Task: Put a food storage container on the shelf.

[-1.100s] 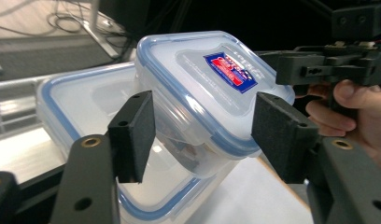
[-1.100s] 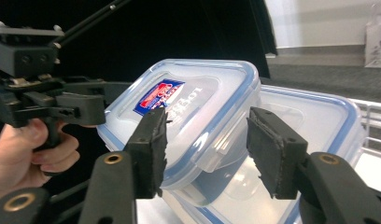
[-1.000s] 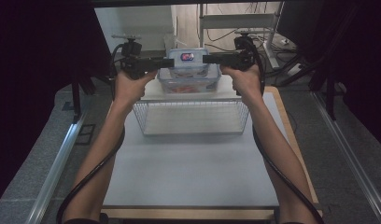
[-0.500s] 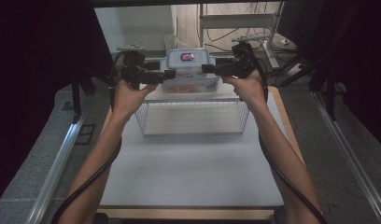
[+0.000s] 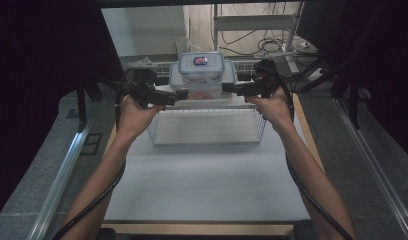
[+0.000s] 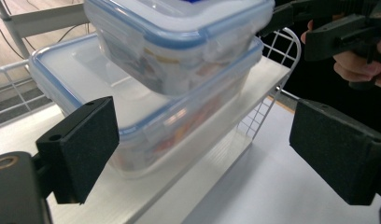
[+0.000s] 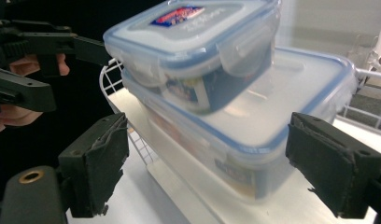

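A small clear box with a blue-rimmed lid (image 5: 201, 67) (image 6: 179, 42) (image 7: 193, 51) rests, slightly askew, on a larger clear lidded box (image 5: 202, 86) (image 6: 132, 112) (image 7: 272, 116). Both sit on the white shelf (image 6: 216, 168) of a wire rack (image 5: 207, 125). My left gripper (image 5: 174, 96) (image 6: 202, 149) is just left of the stack and my right gripper (image 5: 229, 89) (image 7: 212, 163) just right of it. Both sets of jaws have just been opening and stand wide. Their pads (image 6: 81, 147) (image 7: 97, 165) touch neither box; the large box's corner lies ahead of them.
The rack stands at the far end of a white tabletop (image 5: 207, 185) with a wooden edge. Metal rails run along both sides. A shelf frame and cables (image 5: 257, 30) lie beyond the rack. Each gripper view shows the other gripper (image 6: 338, 28) (image 7: 34, 51) across the stack.
Both grippers have let go of the small box, drawn outward from its sides and dropped lower, with jaws wider. The small box now lies on the large one.
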Demonstrator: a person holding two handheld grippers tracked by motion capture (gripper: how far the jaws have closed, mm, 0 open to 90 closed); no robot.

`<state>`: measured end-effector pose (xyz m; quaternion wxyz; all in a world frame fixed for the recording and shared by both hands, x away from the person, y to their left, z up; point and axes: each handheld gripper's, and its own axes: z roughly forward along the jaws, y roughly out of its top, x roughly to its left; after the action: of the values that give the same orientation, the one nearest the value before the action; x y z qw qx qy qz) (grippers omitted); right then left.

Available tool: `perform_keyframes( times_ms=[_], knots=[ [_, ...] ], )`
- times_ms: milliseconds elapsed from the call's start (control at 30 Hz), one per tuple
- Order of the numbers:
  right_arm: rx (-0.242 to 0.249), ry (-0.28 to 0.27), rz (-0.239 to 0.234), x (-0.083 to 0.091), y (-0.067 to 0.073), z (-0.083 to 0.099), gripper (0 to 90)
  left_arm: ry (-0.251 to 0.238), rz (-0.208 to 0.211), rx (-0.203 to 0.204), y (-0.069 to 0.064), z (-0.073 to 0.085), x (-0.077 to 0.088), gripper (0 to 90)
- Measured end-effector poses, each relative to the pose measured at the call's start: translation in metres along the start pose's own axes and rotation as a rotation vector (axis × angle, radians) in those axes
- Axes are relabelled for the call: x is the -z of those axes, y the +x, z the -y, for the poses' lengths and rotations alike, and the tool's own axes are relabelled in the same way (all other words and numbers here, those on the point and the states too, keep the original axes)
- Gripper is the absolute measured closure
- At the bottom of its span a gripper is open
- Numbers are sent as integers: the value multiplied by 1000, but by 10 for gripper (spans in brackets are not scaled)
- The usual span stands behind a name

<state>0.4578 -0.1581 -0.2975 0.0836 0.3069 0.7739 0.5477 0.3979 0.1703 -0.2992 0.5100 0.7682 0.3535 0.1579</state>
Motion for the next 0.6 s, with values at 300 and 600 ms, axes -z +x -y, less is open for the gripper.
perform_keyframes(
  times_ms=[300, 600],
  knots=[
    [5, -6, -8, 11, 2, 13, 131, 3, 0, -35, -12, 16, 9, 63],
    [21, 2, -7, 18, 10, 23, 126, -2, 27, -35, -20, 34, 15, 60]
  ],
)
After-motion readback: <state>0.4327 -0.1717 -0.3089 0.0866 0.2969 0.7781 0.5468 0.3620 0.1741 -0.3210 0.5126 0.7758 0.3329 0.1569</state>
